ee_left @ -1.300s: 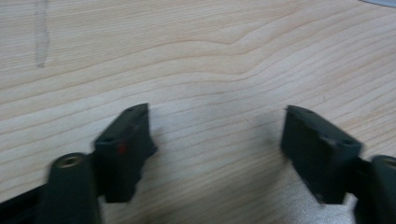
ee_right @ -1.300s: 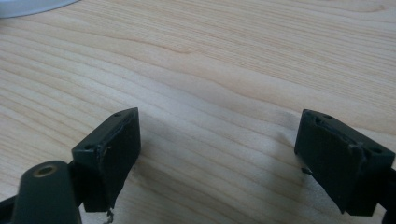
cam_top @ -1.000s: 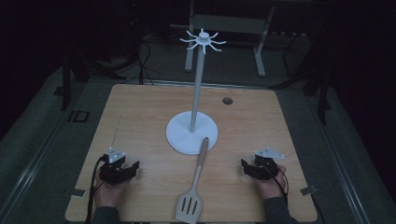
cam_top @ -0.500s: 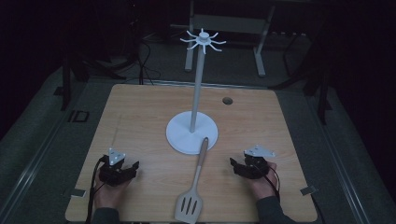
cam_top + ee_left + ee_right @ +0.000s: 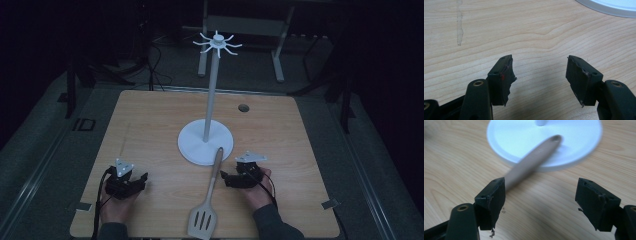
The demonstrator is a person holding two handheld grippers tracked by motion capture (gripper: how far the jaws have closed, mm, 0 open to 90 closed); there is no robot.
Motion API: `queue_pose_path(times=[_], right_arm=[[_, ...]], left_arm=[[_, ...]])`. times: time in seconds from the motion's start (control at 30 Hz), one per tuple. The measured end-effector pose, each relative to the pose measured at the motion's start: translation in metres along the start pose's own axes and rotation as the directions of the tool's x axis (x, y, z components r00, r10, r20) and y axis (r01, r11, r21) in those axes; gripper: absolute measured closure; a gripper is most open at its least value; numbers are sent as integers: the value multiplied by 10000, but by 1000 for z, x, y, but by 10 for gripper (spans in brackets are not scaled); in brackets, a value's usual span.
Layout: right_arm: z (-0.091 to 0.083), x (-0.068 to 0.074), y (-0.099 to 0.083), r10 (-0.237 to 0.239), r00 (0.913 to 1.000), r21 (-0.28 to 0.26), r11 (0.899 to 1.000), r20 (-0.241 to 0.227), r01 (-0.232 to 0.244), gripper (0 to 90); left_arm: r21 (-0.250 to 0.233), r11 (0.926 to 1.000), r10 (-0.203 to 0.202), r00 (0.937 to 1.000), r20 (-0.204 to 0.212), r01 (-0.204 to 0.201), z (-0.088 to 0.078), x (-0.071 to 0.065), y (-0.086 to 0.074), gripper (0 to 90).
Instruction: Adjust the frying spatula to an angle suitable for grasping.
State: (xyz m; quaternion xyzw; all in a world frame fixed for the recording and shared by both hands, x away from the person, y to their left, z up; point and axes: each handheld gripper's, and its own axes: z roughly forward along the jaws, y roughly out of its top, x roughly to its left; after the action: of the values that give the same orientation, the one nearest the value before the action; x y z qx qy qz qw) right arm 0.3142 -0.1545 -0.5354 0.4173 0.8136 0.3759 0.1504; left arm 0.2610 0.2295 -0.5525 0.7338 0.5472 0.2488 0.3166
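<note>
Up close, the right gripper has its jaws spread wide with nothing between them, its left pad sitting just beside the spatula handle, which runs up and away until its holed tip lies over the rim of the white base of the stand. The left gripper is likewise spread open over bare wood, with only a sliver of that base showing at the far corner. From above, the right hand lies low on the table, palm up under its gripper, which points left toward the middle of the spatula handle; the left hand rests near the front left, its gripper angled toward the centre and well apart from the spatula. Compared with a second ago, the right gripper has slid in from the table's right side to sit near the handle, while the left one has barely shifted. The spatula is a dull beige, its slotted blade near the front edge and its handle slanting up to touch the base. The stand is a thin white pole on a round flat disc, topped by a ring of short curved hooks. The table is pale wood grain with a small dark hole near its far edge.
</note>
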Motion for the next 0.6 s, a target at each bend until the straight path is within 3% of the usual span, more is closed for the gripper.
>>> queue_pose_path(times=[0.27,0.4,0.6], right_arm=[[26,22,8,-146,9998,477,9987,-129,152,222],[36,27,9,134,9999,776,9969,-42,-130,214],[44,36,6,-143,9999,988,9950,48,138,243]], left_arm=[[-74,10000,-48,10000,-16,48,-1,1,0,389],[-100,9999,-48,10000,-41,48,-2,1,0,390],[-96,10000,-11,10000,-72,10,-2,0,0,390]])
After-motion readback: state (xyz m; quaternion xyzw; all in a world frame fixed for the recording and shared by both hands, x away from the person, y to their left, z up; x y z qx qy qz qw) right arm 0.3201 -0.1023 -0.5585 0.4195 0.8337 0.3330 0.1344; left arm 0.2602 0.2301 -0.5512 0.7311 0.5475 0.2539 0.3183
